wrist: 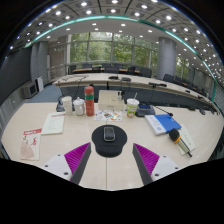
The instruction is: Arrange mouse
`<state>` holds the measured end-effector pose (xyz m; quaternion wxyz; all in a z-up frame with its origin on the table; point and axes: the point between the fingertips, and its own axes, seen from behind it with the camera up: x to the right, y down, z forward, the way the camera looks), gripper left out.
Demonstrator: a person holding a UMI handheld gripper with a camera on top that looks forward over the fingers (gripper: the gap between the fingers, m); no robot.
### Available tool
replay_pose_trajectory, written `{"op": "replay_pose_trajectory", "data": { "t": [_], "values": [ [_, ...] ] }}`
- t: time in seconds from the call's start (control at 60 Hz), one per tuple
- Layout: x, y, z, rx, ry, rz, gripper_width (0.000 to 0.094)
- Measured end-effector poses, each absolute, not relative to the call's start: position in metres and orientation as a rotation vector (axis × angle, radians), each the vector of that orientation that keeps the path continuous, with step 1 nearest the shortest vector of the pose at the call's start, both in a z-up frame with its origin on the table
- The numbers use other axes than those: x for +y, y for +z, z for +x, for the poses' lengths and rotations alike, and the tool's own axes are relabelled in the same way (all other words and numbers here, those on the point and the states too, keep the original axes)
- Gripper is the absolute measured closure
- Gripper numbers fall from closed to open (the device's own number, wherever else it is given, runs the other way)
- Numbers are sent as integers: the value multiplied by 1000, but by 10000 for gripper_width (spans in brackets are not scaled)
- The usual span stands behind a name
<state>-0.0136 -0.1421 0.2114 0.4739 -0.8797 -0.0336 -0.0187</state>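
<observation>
A dark mouse (109, 133) lies on a round black mouse pad (109, 139) on the pale table (60, 140), just ahead of my fingers and centred between them. My gripper (111, 157) is open and empty, held above the table short of the pad. Its two magenta pads (76, 155) stand wide apart, one at either side of the pad's near edge. Nothing is between the fingers.
Beyond the pad stand a red bottle (89, 100), white cups (67, 103) and a green-lidded cup (132, 106). A leaflet (30, 144) and papers (53, 123) lie to the left; a blue book (162, 124) and dark device (178, 136) to the right.
</observation>
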Motion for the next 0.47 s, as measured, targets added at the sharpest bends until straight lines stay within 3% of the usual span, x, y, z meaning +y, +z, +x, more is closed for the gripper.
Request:
{"op": "replay_pose_trajectory", "data": {
  "t": [0.25,0.467],
  "values": [
    [-252,236,-15,-105,0,-2129,82],
    [-300,252,-17,-142,-3,-2090,78]
  ]
}}
